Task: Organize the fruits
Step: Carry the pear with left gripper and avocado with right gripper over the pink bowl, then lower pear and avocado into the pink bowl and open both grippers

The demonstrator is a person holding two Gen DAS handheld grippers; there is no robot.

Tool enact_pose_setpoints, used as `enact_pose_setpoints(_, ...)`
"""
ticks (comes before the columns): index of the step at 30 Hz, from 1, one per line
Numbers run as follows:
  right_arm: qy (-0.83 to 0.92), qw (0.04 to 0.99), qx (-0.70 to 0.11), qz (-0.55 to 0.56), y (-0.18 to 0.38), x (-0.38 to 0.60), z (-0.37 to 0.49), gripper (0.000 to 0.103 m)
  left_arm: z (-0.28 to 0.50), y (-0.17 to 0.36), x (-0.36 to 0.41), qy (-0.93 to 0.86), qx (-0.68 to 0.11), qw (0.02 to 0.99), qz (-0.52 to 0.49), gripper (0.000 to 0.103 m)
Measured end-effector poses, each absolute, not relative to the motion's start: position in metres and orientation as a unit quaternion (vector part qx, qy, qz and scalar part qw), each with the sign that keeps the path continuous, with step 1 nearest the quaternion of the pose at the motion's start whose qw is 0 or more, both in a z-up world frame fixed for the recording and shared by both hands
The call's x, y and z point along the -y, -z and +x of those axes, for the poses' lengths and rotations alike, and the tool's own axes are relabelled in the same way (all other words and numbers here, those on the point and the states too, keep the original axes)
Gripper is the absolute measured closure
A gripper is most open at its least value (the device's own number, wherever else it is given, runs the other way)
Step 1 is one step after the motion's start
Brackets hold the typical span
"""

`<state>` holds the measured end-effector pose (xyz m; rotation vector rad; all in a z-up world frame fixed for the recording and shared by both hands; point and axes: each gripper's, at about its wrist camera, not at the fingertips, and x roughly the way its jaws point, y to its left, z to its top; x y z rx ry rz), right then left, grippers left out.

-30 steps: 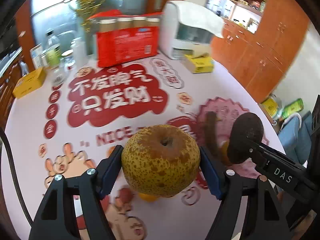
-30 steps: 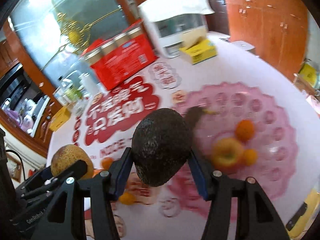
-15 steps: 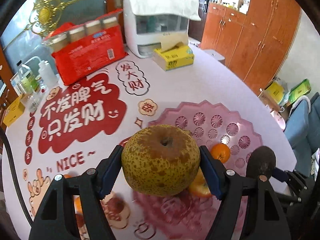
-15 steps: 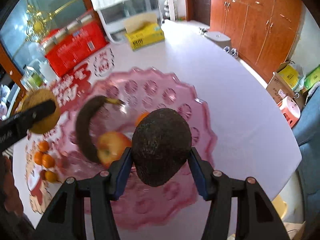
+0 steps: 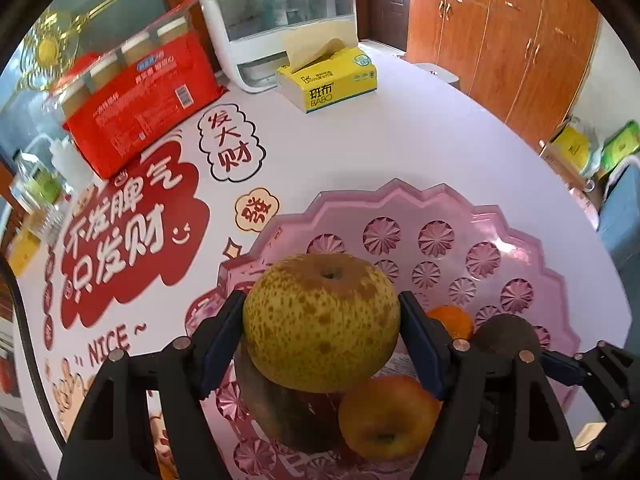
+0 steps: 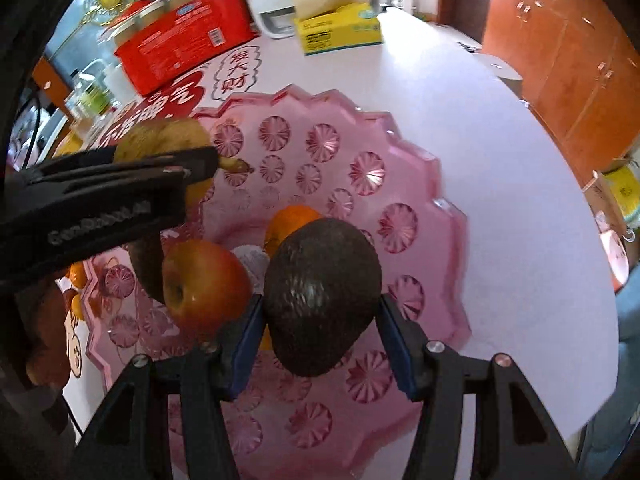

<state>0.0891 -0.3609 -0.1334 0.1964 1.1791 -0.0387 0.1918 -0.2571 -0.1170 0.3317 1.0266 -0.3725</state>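
Observation:
My left gripper (image 5: 322, 332) is shut on a speckled yellow-brown pear (image 5: 320, 320) and holds it over the pink fruit bowl (image 5: 460, 208). My right gripper (image 6: 320, 320) is shut on a dark avocado (image 6: 322, 292) over the same bowl (image 6: 420, 184). In the bowl lie a red-yellow apple (image 6: 204, 284), an orange (image 6: 290, 222) and a dark overripe banana (image 6: 148, 268). In the left wrist view the apple (image 5: 384, 416) and the orange (image 5: 450, 320) lie under the pear, with the avocado (image 5: 506, 334) at the right. The left gripper and pear (image 6: 160, 140) show in the right wrist view.
A yellow tissue box (image 5: 328, 80), a red multipack of jars (image 5: 136, 92) and a white appliance (image 5: 280, 20) stand at the back of the table. Small oranges (image 6: 78, 276) lie on the tablecloth left of the bowl. Bottles (image 5: 40, 188) stand far left. The table edge curves at right.
Both grippers have moved right and down over the pink bowl with their fruit still held. The bowl and its fruit are now much closer beneath them.

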Motion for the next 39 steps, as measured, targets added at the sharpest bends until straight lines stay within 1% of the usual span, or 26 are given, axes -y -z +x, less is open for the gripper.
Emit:
enact_pose_setpoints(7,0.01,0.83,-0.55,0.092,0.134,0.364,0.094,0.045,0.184,0.122,0.266,0.165,-0.476,0.84,0.201,0.029)
enact_pose_setpoints(10,0.011,0.831,-0.548,0.093,0.134,0.365,0.094,0.045,0.181,0.122,0.264,0.177,-0.483,0.836,0.192,0.028)
enact_pose_setpoints(12,0.013,0.831,-0.547,0.094,0.134,0.365,0.093,0.045,0.179,0.117,0.262,0.173,-0.473,0.842,0.191,0.028)
enact_pose_setpoints(13,0.014,0.832,-0.546,0.096,0.133,0.366,0.093,0.045,0.177,0.114,0.261,0.176,-0.471,0.843,0.189,0.025)
enact_pose_setpoints(23,0.032,0.837,-0.537,0.103,0.124,0.369,0.086,0.045,0.173,0.091,0.241,0.165,-0.463,0.857,0.155,0.024)
enact_pose_setpoints(39,0.06,0.86,-0.495,0.11,0.084,0.364,0.068,0.045,0.139,0.073,0.189,0.137,-0.475,0.859,0.136,0.022)
